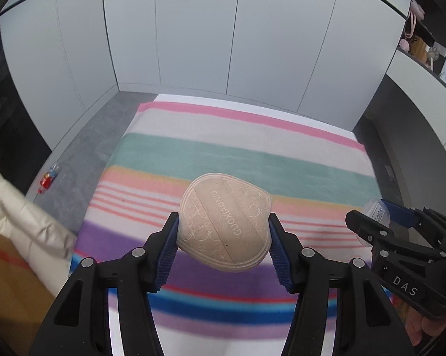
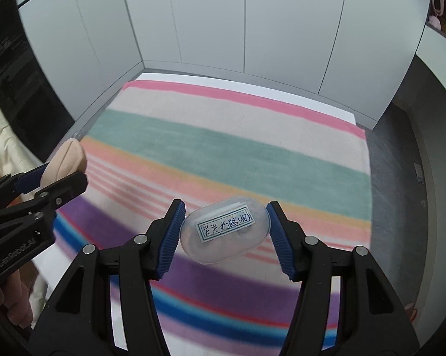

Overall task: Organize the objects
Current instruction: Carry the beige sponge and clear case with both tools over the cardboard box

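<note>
Your left gripper [image 1: 223,237] pinches the beige puff [image 1: 224,227] by its rims, right gripper [image 2: 224,231] pinches the clear case [image 2: 225,230]; smooth case could slip onto the striped blanket [image 2: 223,136]

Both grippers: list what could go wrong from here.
1. The clear case is smooth and rounded, pinched only at its ends by the right gripper; it could squirt out.
2. The soft puff in the left gripper is held by its edges above the striped blanket; it may buckle and drop.
</note>
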{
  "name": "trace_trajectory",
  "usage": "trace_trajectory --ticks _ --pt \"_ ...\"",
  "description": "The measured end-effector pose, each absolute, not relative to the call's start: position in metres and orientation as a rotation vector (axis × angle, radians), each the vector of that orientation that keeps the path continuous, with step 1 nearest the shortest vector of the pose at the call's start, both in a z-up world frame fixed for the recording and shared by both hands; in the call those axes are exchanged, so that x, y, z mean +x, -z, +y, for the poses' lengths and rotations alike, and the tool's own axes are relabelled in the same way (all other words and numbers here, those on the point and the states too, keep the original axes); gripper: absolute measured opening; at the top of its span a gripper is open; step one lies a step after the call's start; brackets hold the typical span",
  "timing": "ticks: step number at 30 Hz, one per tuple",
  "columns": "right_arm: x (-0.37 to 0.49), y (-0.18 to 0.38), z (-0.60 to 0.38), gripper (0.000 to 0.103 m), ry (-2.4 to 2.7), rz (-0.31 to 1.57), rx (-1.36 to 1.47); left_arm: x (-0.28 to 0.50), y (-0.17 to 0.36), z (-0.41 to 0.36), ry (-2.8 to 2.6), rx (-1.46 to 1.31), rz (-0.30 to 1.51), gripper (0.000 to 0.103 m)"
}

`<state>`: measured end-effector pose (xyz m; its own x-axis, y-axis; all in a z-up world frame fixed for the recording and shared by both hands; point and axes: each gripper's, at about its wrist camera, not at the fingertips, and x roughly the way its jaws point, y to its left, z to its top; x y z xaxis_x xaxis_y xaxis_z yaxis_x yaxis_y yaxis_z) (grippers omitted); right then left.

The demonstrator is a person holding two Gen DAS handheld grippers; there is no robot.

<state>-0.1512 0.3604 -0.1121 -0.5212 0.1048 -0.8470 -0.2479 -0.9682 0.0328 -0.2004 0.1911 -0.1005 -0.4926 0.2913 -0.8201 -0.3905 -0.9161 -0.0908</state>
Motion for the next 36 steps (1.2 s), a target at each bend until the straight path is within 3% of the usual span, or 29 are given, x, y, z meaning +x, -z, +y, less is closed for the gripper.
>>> trace_trajectory --ticks 22,29,33,36 --pt "-0.008 0.014 0.307 0.059 -2.597 0.219 -1.379 -0.064 -0.003 0.145 -2.503 -1.167 0.092 0.058" --pt "0.007 0.007 0.313 0.059 -2.631 0.341 -1.395 -0.062 -0.003 0.127 -2.514 -1.142 0.077 0.058" --pt "0.003 0.000 0.308 0.059 -2.665 0.199 -1.360 -0.068 0.001 0.118 -2.536 -1.140 0.043 0.058" --pt "-0.003 0.004 0.314 0.059 -2.673 0.251 -1.382 -0.070 0.002 0.112 -2.547 -1.138 0.011 0.058"
